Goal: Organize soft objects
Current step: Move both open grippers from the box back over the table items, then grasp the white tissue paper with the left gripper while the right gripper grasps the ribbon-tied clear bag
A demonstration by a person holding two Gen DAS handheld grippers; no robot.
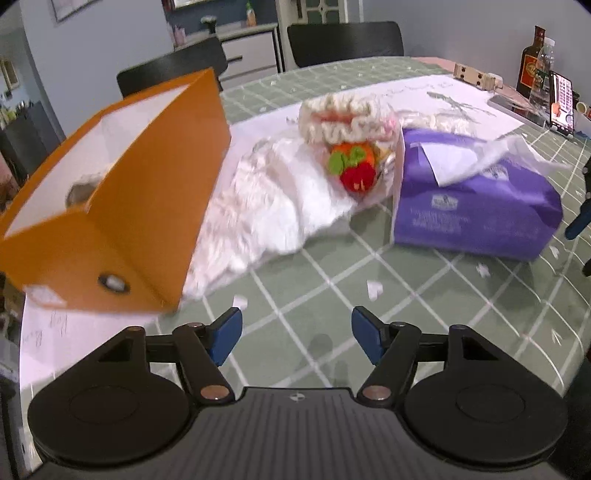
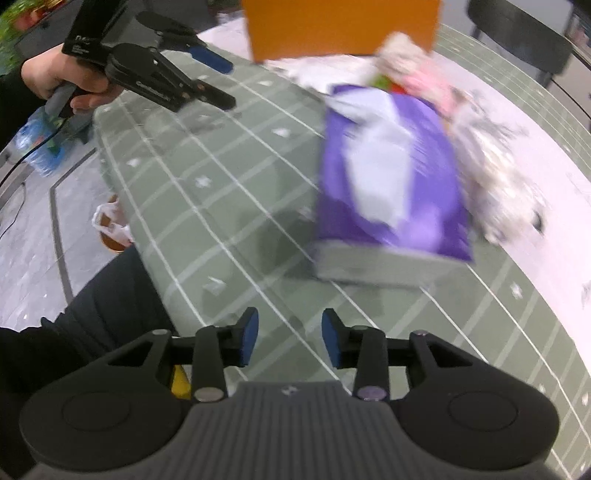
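Note:
An orange box [image 1: 122, 192] with a white inside stands open at the left of the table; it also shows in the right wrist view [image 2: 340, 26]. A white fluffy cloth [image 1: 273, 206] lies beside it. A cream knitted piece with red and orange crochet fruit [image 1: 351, 140] rests behind the cloth. A purple tissue pack [image 1: 476, 206] lies to the right, also in the right wrist view [image 2: 391, 173]. My left gripper [image 1: 295, 338] is open and empty above the tablecloth. My right gripper [image 2: 290, 341] is open and empty, short of the tissue pack. The left gripper also shows in the right wrist view [image 2: 221, 85].
The table has a green checked cloth [image 1: 406, 295] with scraps of white paper on it. Bottles [image 1: 532, 66] and a phone [image 1: 561, 107] stand at the far right. Black chairs [image 1: 343, 40] stand behind the table. The table's near edge and the floor [image 2: 37, 240] show at left.

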